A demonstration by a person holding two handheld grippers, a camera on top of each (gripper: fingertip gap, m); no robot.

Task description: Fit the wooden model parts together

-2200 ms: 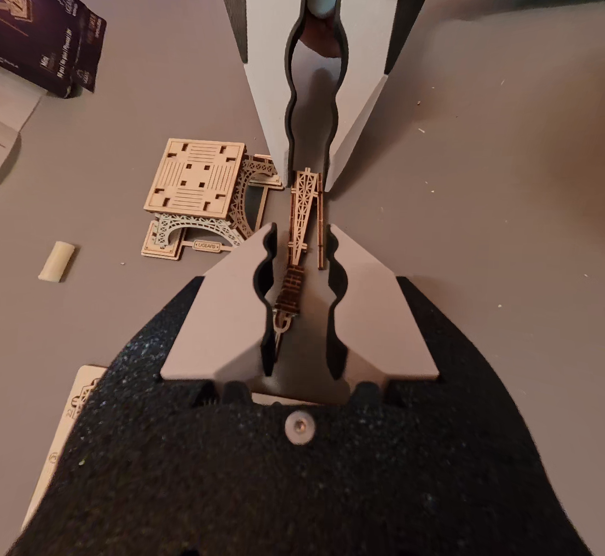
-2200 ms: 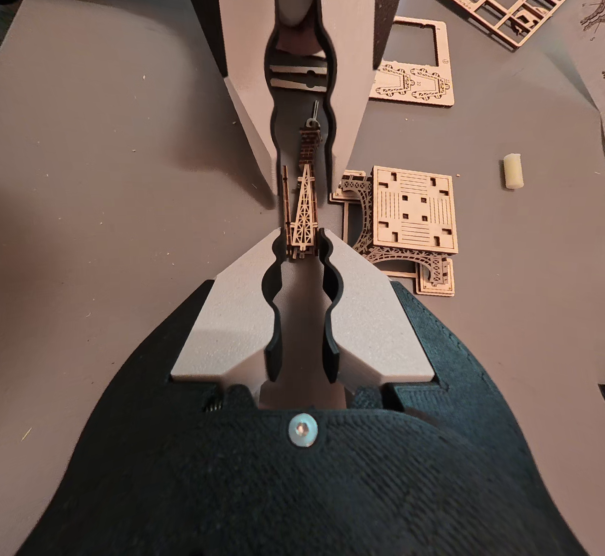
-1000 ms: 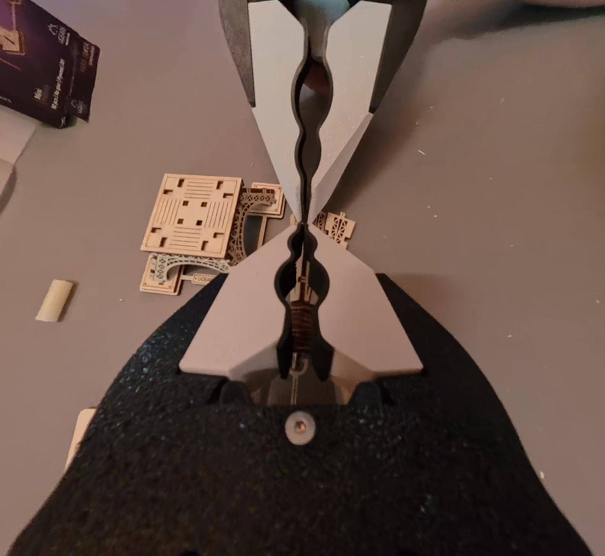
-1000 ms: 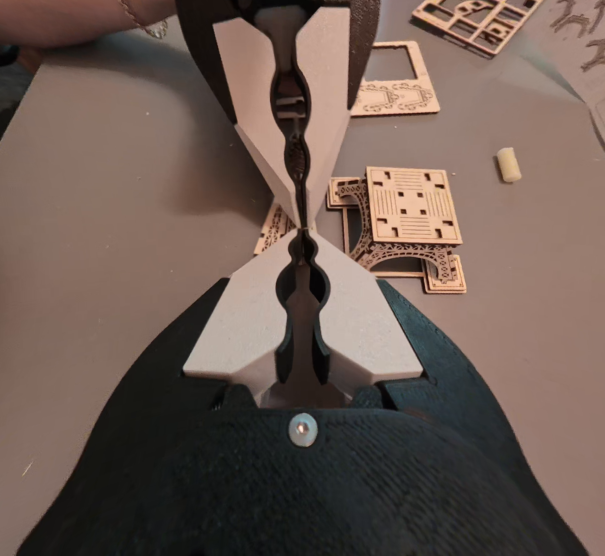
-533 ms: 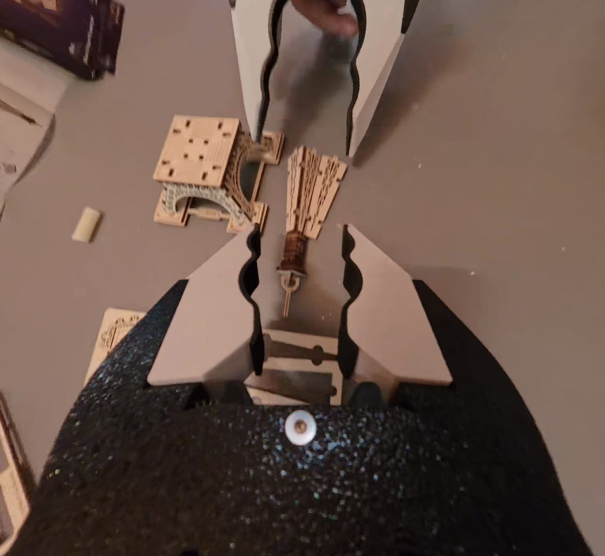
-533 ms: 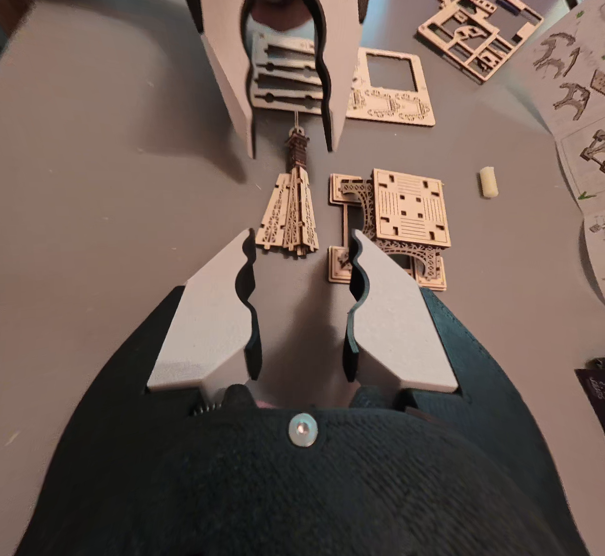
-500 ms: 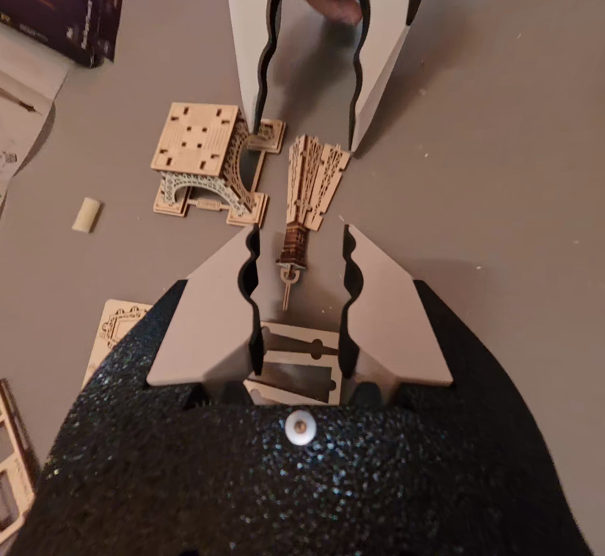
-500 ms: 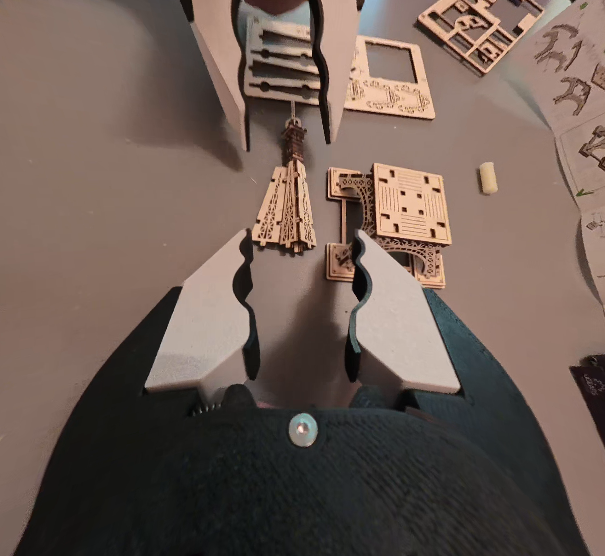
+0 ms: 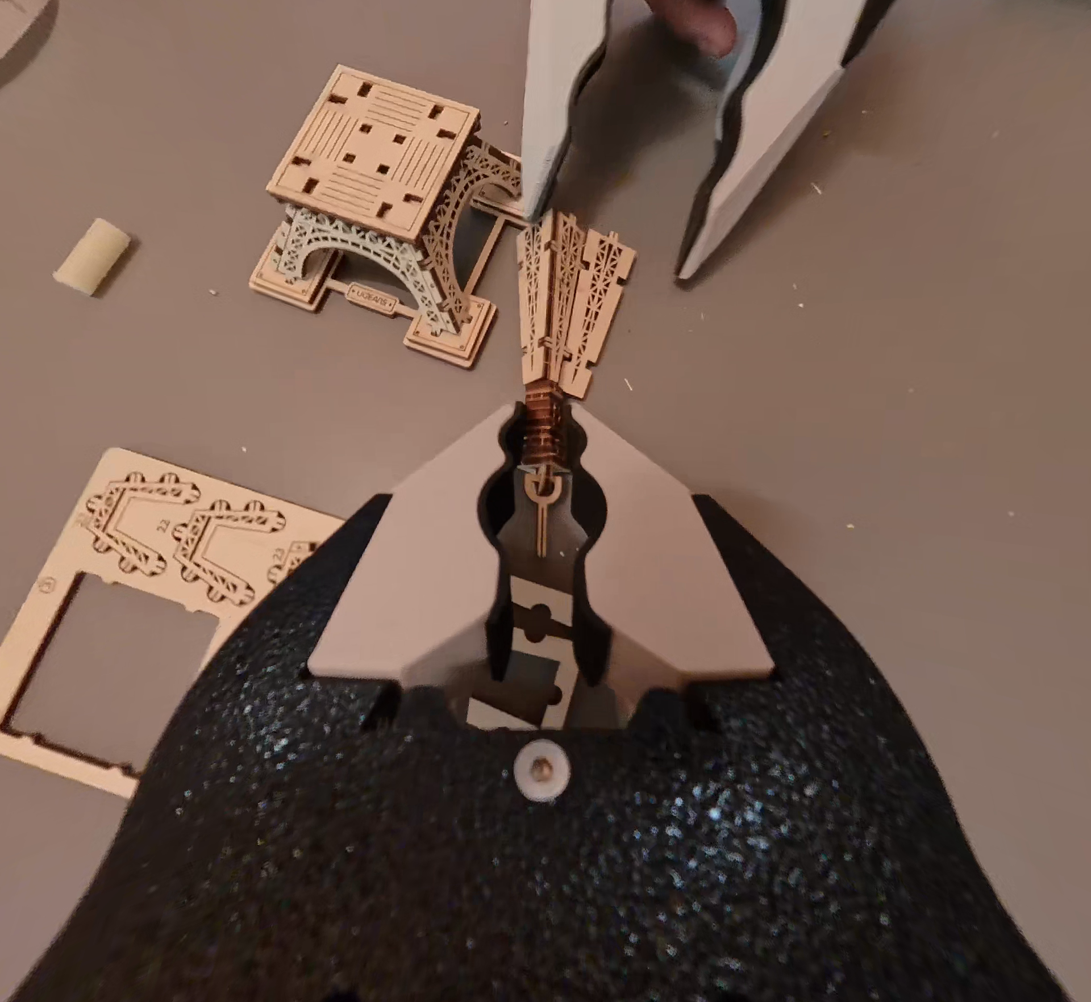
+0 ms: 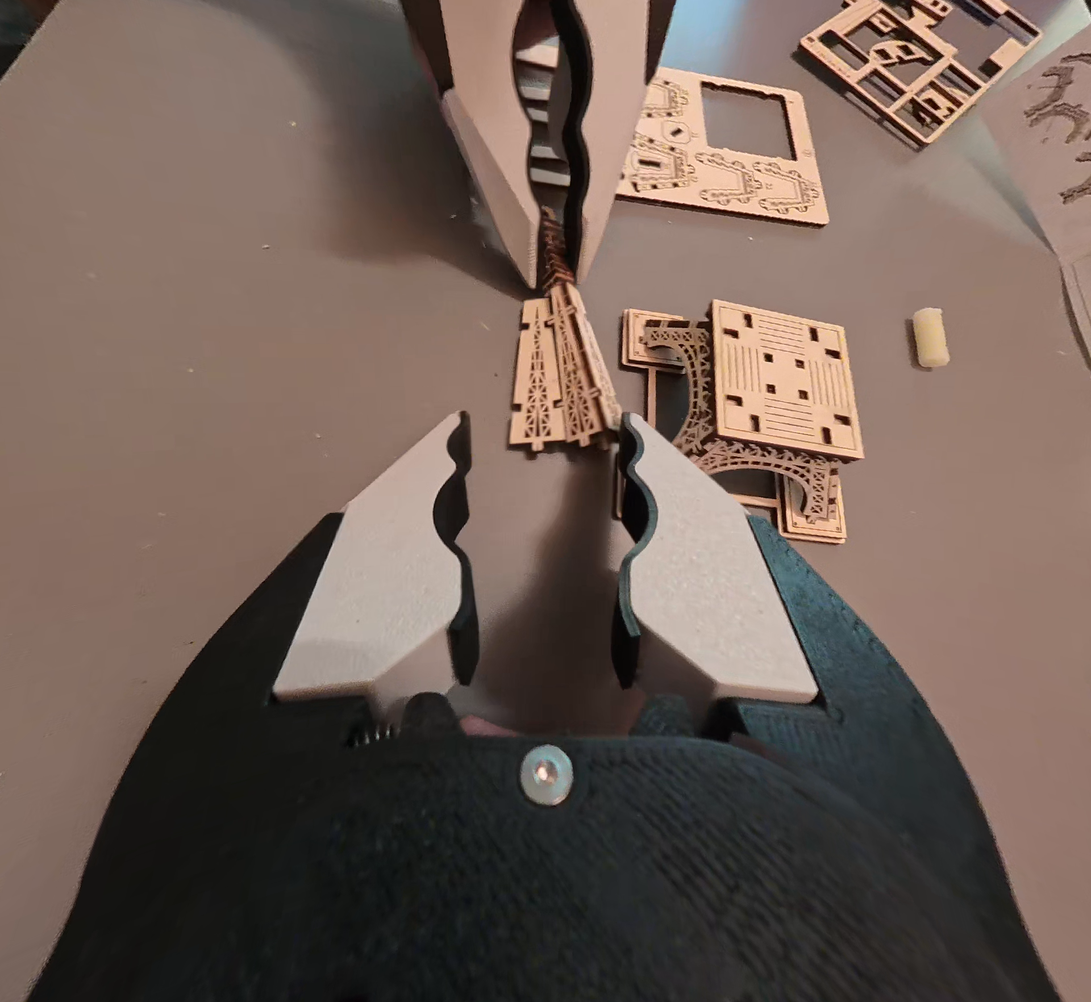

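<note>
Jaws of our left gripper (image 9: pixel 542 413) are clenched on the dark ribbed neck of the tower spire piece (image 9: pixel 567 289), which lies flat on the tabletop (image 9: pixel 856 442). Its long axis runs straight from our left gripper toward the right gripper (image 10: pixel 543 436), whose jaws are released and straddle nothing, with the flared end just ahead of them. Beside it stands the arched tower base (image 9: pixel 378 206).

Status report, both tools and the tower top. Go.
Left tool shut on spire. Right tool open, straddling its wide end. Tower top flat on table, beside tower base. Nothing in the way.
</note>
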